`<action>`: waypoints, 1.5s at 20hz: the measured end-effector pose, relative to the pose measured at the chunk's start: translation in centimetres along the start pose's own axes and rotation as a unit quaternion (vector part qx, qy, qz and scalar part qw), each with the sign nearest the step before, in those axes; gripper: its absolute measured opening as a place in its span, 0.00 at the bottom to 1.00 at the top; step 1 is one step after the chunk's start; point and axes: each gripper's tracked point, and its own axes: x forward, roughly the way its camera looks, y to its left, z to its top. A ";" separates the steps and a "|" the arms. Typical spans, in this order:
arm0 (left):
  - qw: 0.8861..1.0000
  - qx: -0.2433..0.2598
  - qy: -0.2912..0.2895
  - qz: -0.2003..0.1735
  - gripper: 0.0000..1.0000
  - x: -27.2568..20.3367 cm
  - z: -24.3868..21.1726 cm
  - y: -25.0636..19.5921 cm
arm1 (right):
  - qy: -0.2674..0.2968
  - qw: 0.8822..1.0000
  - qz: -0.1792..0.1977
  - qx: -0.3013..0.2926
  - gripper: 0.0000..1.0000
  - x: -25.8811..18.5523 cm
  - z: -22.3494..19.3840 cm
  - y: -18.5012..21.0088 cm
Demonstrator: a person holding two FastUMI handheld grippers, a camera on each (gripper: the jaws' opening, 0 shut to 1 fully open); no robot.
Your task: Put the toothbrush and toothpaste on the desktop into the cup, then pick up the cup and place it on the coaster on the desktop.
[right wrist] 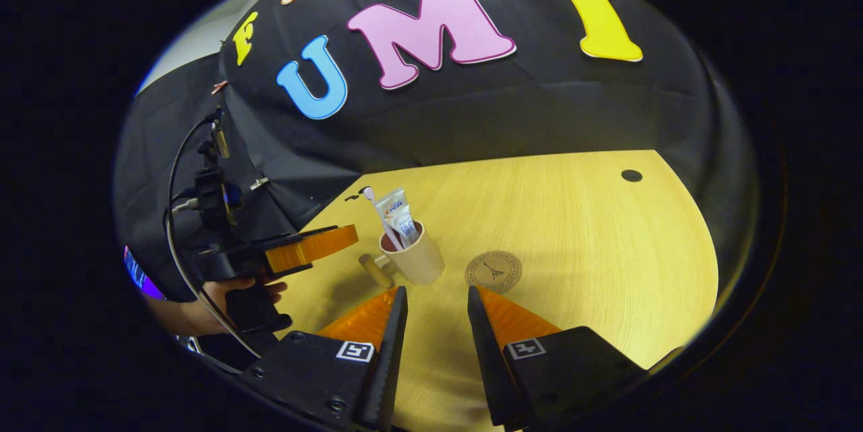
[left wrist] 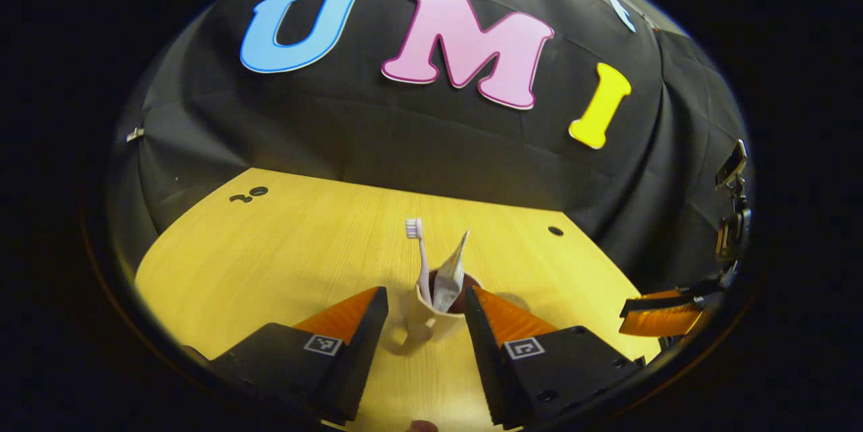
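A pale cup (left wrist: pixel 431 321) stands on the wooden desktop (left wrist: pixel 283 263) with a white toothbrush (left wrist: pixel 419 250) and a toothpaste tube (left wrist: pixel 450 273) upright inside it. My left gripper (left wrist: pixel 426 296) is open, its fingers flanking the cup with a gap on the left side. From the right gripper view the cup (right wrist: pixel 419 260), toothbrush (right wrist: pixel 375 206) and toothpaste (right wrist: pixel 399 215) sit just left of a round brown coaster (right wrist: pixel 493 271). The left gripper (right wrist: pixel 310 247) reaches in from the cup's left. My right gripper (right wrist: pixel 437 296) is open, short of cup and coaster, holding nothing.
A hand (right wrist: pixel 222 304) holds the left gripper at the desk's left edge. The right gripper (left wrist: pixel 657 314) shows low at the right. Small round holes (left wrist: pixel 555 230) (right wrist: pixel 632 175) mark the desktop. Black cloth closes the back; bare wood spreads right of the coaster.
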 end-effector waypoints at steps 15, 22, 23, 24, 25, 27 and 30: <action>0.956 0.110 0.262 -0.065 0.84 5.9 -8.6 1.5 | -0.006 1.000 -0.020 0.013 0.60 -3.1 -1.4 0.0; 0.932 0.158 0.321 -0.064 0.83 8.6 -10.0 1.5 | -0.006 0.999 -0.032 0.027 0.60 -4.2 -2.2 -0.8; 0.929 0.157 0.328 -0.068 0.82 8.8 -10.1 1.4 | -0.005 0.999 -0.034 0.027 0.60 -4.3 -2.4 -0.8; 0.926 0.157 0.335 -0.072 0.80 9.0 -10.3 1.3 | -0.004 0.999 -0.034 0.029 0.60 -4.5 -2.5 -0.8; 0.924 0.156 0.341 -0.075 0.75 9.1 -10.6 1.2 | -0.003 0.999 -0.034 0.033 0.60 -4.7 -2.7 -0.8; 0.920 0.158 0.351 -0.071 0.67 9.2 -11.0 1.3 | 0.000 0.999 -0.033 0.041 0.60 -4.9 -3.2 -0.6; 0.919 0.154 0.360 -0.053 0.52 9.4 -11.5 1.5 | 0.005 0.999 -0.031 0.039 0.60 -5.2 -3.9 -0.4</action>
